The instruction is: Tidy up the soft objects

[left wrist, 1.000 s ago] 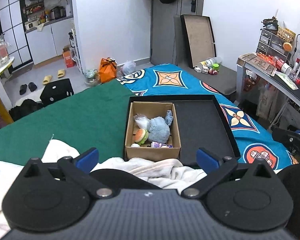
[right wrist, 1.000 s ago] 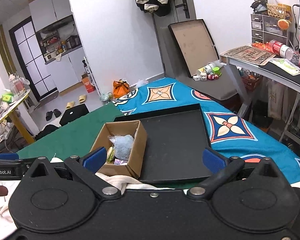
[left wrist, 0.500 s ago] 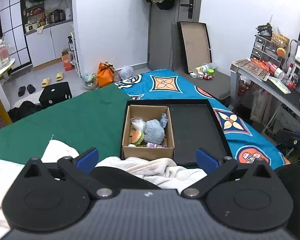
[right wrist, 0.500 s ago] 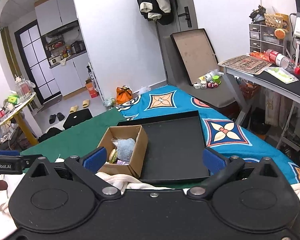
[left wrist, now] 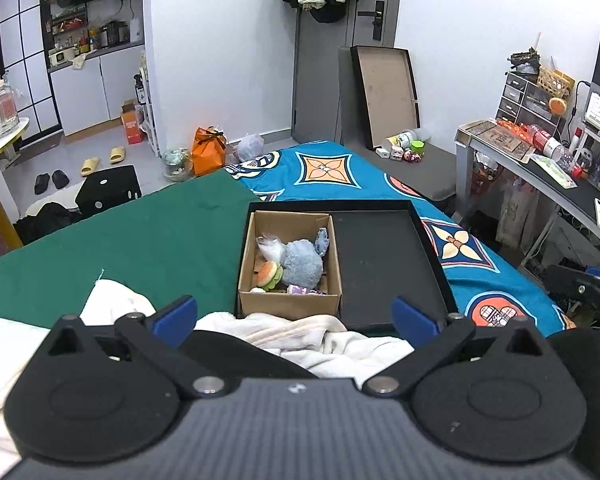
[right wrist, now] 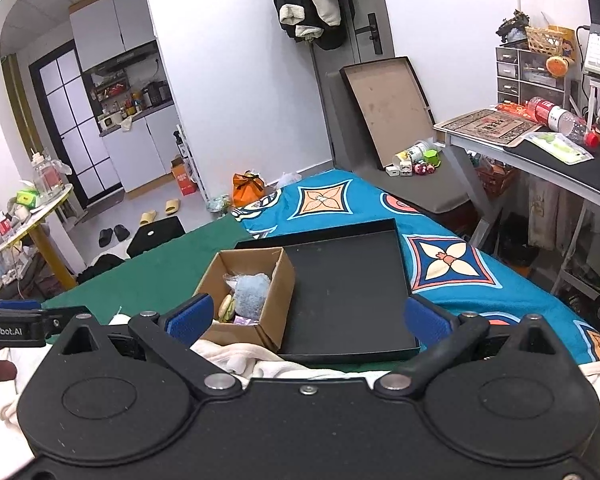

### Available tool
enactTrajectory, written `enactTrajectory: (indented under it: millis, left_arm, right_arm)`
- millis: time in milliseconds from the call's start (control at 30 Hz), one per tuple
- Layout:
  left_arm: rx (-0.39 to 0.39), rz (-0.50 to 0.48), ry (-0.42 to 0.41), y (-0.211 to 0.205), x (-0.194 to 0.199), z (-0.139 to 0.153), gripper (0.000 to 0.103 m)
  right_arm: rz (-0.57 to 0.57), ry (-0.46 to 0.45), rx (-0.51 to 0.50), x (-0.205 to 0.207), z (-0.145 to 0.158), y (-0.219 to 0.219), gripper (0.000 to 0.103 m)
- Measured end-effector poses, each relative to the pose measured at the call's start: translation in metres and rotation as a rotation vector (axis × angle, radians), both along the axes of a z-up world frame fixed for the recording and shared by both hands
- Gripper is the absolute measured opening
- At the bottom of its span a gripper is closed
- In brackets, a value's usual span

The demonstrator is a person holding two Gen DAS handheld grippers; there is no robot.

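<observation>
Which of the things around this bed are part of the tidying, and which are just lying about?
Part of the job:
- cardboard box
- blue plush and burger toy inside it
- black tray
- white cloth
- left gripper and right gripper, both open

Just lying about:
- orange bag
- yellow slippers
- plastic bottle

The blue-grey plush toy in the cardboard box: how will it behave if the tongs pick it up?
The plush toy looks fluffy, so it would probably squash under the tongs and feel light. Packed against the burger toy in the cardboard box, it may drag that neighbour along.
</observation>
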State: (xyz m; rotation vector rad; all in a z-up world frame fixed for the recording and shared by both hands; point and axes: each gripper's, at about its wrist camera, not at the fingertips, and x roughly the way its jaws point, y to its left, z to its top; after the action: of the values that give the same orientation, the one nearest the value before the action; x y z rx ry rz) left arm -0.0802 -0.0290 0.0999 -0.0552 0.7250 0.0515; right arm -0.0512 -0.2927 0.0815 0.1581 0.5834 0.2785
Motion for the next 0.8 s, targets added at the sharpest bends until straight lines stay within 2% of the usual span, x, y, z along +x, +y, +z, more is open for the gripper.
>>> enactTrajectory:
  millis: [800]
  left_arm:
    - [-0.005, 0.004, 0.033, -0.0003, 0.0024, -0.0068, 0.103]
  right_arm:
    - [-0.004, 0.021, 0.001, -0.0012, -0.0050, -0.0014, 0.103]
